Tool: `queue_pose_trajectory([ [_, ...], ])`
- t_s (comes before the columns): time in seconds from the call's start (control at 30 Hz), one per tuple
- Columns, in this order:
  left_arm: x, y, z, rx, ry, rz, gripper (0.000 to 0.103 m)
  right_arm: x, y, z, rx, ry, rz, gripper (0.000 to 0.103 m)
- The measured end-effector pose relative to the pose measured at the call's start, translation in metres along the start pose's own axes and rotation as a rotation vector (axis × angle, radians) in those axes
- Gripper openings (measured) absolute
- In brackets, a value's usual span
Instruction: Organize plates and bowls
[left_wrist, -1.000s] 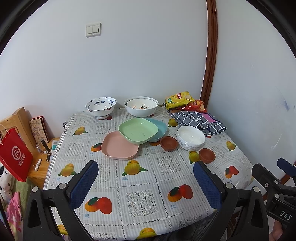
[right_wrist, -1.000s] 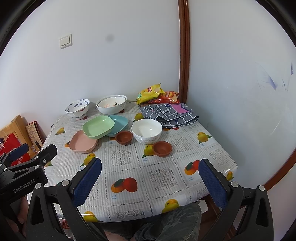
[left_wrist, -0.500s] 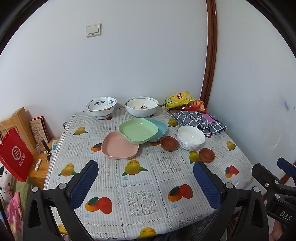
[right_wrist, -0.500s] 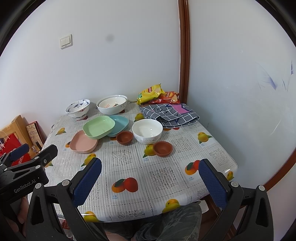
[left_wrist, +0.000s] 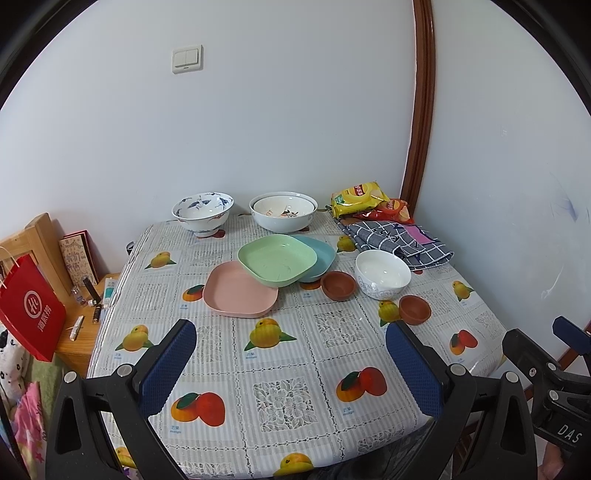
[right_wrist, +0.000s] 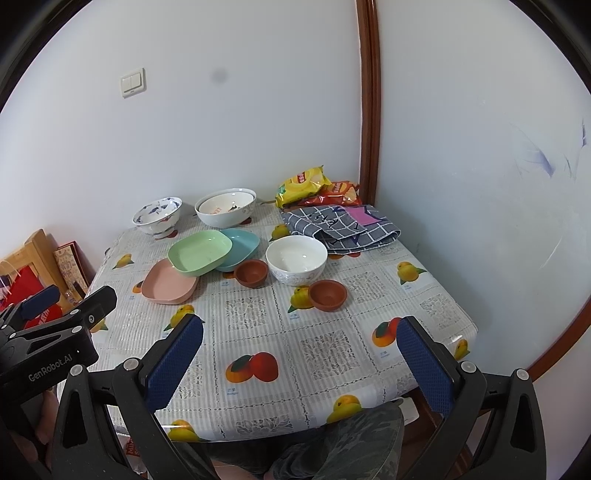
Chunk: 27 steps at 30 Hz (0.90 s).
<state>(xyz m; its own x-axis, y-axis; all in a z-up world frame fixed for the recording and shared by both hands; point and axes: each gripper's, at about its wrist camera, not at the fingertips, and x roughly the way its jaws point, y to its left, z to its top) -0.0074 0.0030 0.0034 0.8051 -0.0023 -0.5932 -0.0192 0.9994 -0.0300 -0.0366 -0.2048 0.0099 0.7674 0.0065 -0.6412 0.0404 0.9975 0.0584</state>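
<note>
Left wrist view: the left hand-held gripper (left_wrist: 288, 363) hangs over the near edge of the worktop (left_wrist: 332, 332) with its blue pads spread wide and nothing between them. From the right wrist, the right hand-held gripper (right_wrist: 299, 360) is likewise agape and empty above the near edge.

Beyond them, mid-worktop, a pink plate (left_wrist: 238, 294) lies flat; a green plate (left_wrist: 277, 259) overlaps its far corner and rests tilted on a blue plate (left_wrist: 320, 254). Just right of these sit a small brown bowl (left_wrist: 338, 285), a white bowl (left_wrist: 383, 273), apparently touching it, and a second brown bowl (left_wrist: 414, 309) nearer the edge. Against the wall stand a blue-patterned bowl (left_wrist: 202, 212) and a wide white bowl (left_wrist: 283, 215), possibly two nested. In the far right corner a checked cloth (left_wrist: 399, 242) lies before chip bags (left_wrist: 364, 197).
</note>
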Motion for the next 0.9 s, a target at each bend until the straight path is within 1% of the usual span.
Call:
queue_pose_trajectory([
  [0.27,0.009,0.0,0.008,0.015,0.011,0.0,0.103,0.015,-0.006,0.001,0.033,0.03,0.023,0.103],
  [0.57,0.036,-0.004,0.019,0.02,0.045,-0.014,0.103,0.039,-0.008,0.009,0.027,0.055,-0.024,0.103],
  [0.63,0.044,-0.004,0.022,0.018,0.058,-0.012,0.103,0.044,-0.007,0.013,0.023,0.065,-0.015,0.103],
  [0.77,0.057,0.0,0.029,0.011,0.071,-0.004,0.103,0.053,-0.006,0.018,0.003,0.058,0.021,0.103],
  [0.9,0.077,0.009,0.036,-0.003,0.094,0.004,0.103,0.071,-0.007,0.024,0.007,0.065,0.059,0.103],
])
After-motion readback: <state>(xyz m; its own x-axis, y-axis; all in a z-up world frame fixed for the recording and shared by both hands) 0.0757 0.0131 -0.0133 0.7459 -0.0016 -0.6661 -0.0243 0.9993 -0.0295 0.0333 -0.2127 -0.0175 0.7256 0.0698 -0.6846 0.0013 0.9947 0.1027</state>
